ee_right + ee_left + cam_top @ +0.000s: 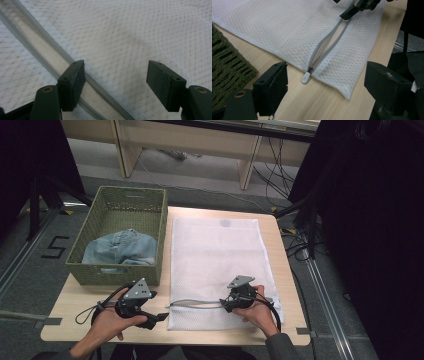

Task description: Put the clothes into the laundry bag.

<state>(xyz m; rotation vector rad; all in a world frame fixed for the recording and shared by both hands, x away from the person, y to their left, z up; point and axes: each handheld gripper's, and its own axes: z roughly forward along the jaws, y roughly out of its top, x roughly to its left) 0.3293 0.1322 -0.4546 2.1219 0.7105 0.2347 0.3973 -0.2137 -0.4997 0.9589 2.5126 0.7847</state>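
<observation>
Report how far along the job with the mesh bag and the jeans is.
Done: the mesh bag lies flat with its zipper open. In hand: the right gripper, jaws open, sits over the opening's upper edge; the left gripper waits open near the zipper pull. Left, presumably: the jeans are still in the basket.

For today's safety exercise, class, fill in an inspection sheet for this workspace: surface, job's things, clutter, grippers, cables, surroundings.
Surface: light wooden table, bare near edge.
Job's things: white mesh laundry bag lying flat, zipper open; green woven basket holding denim garment.
Clutter: nothing seen.
Grippers: left gripper open beside the bag; right gripper open over the zipper.
Cables: gripper cable looped on the table; more on the floor.
Surroundings: dark curtains, floor marking "5".
</observation>
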